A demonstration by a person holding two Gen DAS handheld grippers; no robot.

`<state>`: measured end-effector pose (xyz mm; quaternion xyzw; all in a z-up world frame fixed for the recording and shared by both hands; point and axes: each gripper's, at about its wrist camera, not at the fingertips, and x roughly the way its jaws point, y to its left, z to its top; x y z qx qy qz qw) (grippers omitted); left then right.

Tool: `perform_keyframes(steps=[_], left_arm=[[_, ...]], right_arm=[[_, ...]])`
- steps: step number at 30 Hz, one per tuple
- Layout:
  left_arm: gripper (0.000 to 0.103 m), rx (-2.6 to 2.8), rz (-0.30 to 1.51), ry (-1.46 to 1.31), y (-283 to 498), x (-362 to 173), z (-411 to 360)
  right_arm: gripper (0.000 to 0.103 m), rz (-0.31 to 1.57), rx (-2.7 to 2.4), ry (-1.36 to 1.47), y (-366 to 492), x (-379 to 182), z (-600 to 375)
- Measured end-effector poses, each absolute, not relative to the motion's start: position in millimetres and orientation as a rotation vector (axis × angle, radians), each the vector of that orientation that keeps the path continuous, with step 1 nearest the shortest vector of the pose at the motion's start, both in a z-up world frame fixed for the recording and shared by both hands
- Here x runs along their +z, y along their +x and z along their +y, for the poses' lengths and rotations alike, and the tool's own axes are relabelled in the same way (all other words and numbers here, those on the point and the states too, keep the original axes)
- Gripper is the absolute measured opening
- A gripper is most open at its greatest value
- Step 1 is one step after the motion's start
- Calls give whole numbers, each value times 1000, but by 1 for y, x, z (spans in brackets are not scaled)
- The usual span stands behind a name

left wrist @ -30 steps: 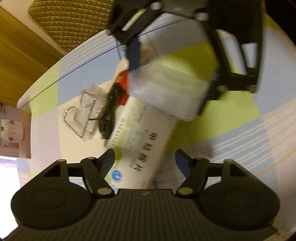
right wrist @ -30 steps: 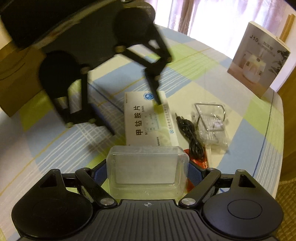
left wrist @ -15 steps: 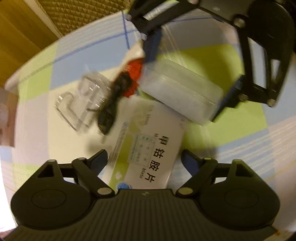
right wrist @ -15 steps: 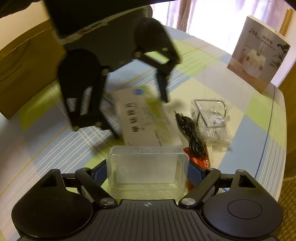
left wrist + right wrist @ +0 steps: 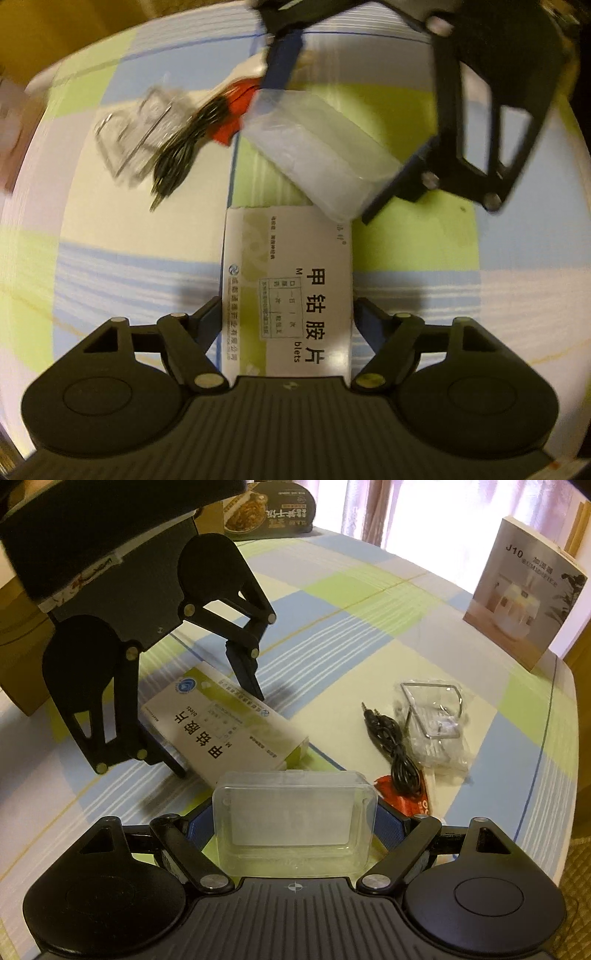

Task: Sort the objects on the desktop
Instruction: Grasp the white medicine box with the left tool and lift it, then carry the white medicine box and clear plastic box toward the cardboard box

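Bimanual sorting: box grasp in preparation.

The left gripper is spread astride the medicine box, which lies flat on the checked tablecloth; whether its pads touch cannot be told. The clear plastic case is pinched by the right gripper. The fingers are best closed squarely on the long sides, clear of the audio cable.

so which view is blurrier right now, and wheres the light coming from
Left wrist view: motion smear on the cable, the plastic packet and the right gripper; only the medicine box print stays readable. Right wrist view: mostly sharp, with blown-out glare from the curtained window behind the humidifier box, and strong fisheye bending at the table edge.
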<state>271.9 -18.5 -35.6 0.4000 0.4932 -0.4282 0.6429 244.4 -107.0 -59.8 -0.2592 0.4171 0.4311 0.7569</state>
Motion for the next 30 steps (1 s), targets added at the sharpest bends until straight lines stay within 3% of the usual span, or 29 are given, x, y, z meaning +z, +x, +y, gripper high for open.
perform_keyframes(steps=[6, 13, 25, 30], left_arm=[[67, -794, 1109, 848, 250, -31, -17], [67, -564, 1124, 558, 219, -12, -2], [67, -275, 949, 169, 150, 55, 45], [67, -226, 898, 169, 117, 74, 47]], right_arm=[[83, 901, 916, -549, 249, -55, -109], [83, 871, 862, -509, 244, -30, -115], [83, 793, 785, -376, 201, 21, -120], [83, 790, 746, -327, 167, 33, -125]])
